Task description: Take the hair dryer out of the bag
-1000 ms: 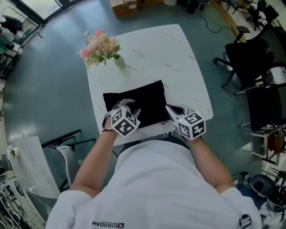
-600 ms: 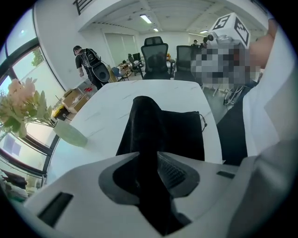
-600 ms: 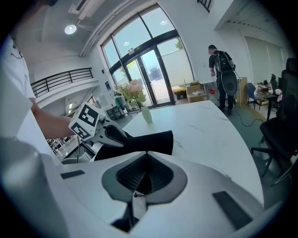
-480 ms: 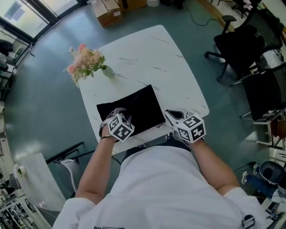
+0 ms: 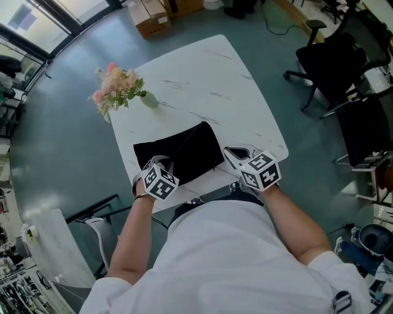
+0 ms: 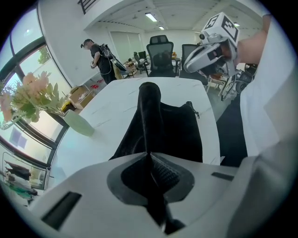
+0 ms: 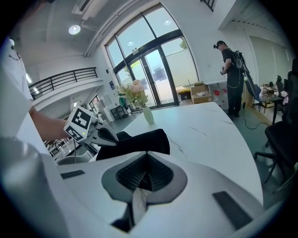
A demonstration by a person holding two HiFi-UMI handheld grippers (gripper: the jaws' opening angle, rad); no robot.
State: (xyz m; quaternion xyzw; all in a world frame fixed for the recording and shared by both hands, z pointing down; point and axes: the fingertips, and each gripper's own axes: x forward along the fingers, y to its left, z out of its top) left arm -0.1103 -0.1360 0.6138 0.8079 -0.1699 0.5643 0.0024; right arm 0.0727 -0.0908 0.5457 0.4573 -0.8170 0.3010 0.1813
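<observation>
The left tongs [image 6: 149,155] have just been closing and now pinch a fold of the black bag [image 5: 190,147]. The cloth stands up as a dark ridge straight ahead of their jaws. The right tongs [image 5: 231,153] are clenched tight on a pale strip [image 7: 138,204] that hangs out from between the jaws (what it belongs to I cannot tell).

The bag lies on the white bench [image 5: 209,73] between the 2 tongs. Its near left edge is in the left tongs, and its near right corner is just beside the tips of the right tongs. From the left tongs the rest of the bag spreads forward and to the right. From the right tongs it stretches forward and to the left. The hair dryer itself is hidden in every view.

Beyond the bag, well ahead of the left tongs and off to their left, a pale green vase [image 5: 149,99] of pink flowers [image 5: 116,86] stands near the bench's edge. Past the bench, far ahead of both tongs, a cardboard box [image 5: 147,15] sits on the floor. Black office chairs [image 5: 334,61] stand well to the right of the right tongs. A person [image 7: 231,76] stands far ahead of them.
</observation>
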